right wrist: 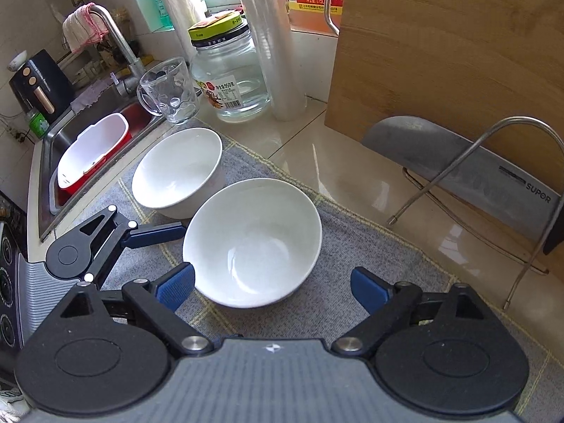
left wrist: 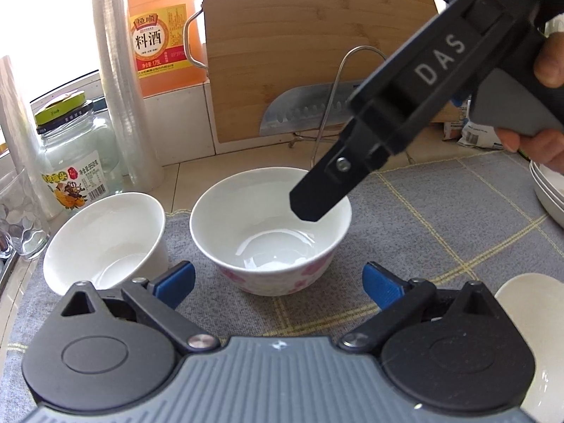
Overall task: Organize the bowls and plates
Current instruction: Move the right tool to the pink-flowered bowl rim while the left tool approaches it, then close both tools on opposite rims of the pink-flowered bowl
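The left tongs (left wrist: 278,282) stood released, their blue pads wide apart with nothing between them, low over the grey checked cloth (left wrist: 440,211). Just ahead of them on the cloth sat the flowered bowl (left wrist: 271,232), white inside with a pink pattern on its outer wall, upright and empty. Beside it, toward the left, the plain white bowl (left wrist: 105,243) lay tipped with its mouth facing the camera, also empty; the two bowls were close but whether they touched was unclear.

The right tongs (right wrist: 271,285) were likewise released, pads spread on either side of the near rim of the flowered bowl (right wrist: 252,243); the left pad sat just beside the wall, and contact could not be made out. In the left wrist view, one black finger (left wrist: 317,194) of these tongs hung over that bowl's far rim. The plain white bowl (right wrist: 178,172) lay beyond.

At the right edge, stacked white dishes (left wrist: 548,194) showed only partly. On the glossy tiled surface (right wrist: 352,169) behind the cloth stood a clear glass jar (right wrist: 231,74) with a green lid, a dimpled glass mug (right wrist: 169,91), a roll of clear film (right wrist: 271,42), and an orange bottle (left wrist: 162,31). A bamboo cutting board (right wrist: 451,46) and a steel cleaver (right wrist: 469,176) leaned in a wire rack (right wrist: 493,176). The steel sink (right wrist: 88,120) held a red-and-white plastic basin (right wrist: 93,151).
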`<act>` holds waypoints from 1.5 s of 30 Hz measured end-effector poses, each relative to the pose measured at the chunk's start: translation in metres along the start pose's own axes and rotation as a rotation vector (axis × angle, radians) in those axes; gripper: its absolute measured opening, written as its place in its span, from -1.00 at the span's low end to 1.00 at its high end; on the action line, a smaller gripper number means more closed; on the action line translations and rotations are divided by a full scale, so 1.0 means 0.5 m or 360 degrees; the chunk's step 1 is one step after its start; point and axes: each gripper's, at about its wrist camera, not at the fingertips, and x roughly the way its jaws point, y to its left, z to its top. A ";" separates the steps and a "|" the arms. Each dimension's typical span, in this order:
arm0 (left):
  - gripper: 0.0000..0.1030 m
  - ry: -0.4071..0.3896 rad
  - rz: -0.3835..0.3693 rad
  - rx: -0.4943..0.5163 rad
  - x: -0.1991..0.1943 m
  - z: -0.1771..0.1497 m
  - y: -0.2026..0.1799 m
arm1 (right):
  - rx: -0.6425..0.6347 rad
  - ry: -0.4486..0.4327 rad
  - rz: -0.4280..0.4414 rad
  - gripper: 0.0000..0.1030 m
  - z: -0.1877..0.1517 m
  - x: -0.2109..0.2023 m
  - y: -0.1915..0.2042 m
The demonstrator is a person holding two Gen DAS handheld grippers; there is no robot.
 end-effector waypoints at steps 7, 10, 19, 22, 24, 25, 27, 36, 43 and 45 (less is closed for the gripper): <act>0.95 -0.0026 -0.0014 -0.0013 0.008 0.006 0.001 | -0.0027 0.0036 0.0008 0.75 0.022 0.035 -0.011; 0.94 -0.0027 -0.0015 -0.0015 0.013 0.009 0.001 | -0.0020 0.0042 0.0024 0.72 0.028 0.045 -0.017; 0.90 -0.0023 -0.0027 -0.0024 0.021 0.011 0.006 | -0.0042 0.0052 0.0038 0.54 0.040 0.065 -0.018; 0.89 -0.0028 -0.0030 -0.0022 0.023 0.012 0.007 | -0.0045 0.0052 0.0041 0.47 0.042 0.068 -0.018; 0.88 -0.0033 -0.0030 -0.0024 0.023 0.011 0.006 | -0.0042 0.0049 0.0038 0.40 0.044 0.071 -0.018; 0.85 -0.0033 -0.0040 -0.0025 0.023 0.012 0.007 | -0.0039 0.0047 0.0040 0.36 0.045 0.071 -0.019; 0.80 -0.0030 -0.0040 -0.0025 0.025 0.012 0.007 | -0.0034 0.0043 0.0046 0.33 0.047 0.074 -0.019; 0.76 -0.0042 -0.0037 -0.0040 0.025 0.014 0.011 | -0.0028 0.0039 0.0054 0.24 0.049 0.079 -0.017; 0.76 -0.0056 -0.0047 -0.0047 0.024 0.015 0.014 | -0.0021 0.0039 0.0053 0.24 0.049 0.081 -0.017; 0.76 -0.0056 -0.0048 -0.0047 0.024 0.014 0.015 | -0.0018 0.0038 0.0050 0.24 0.049 0.081 -0.016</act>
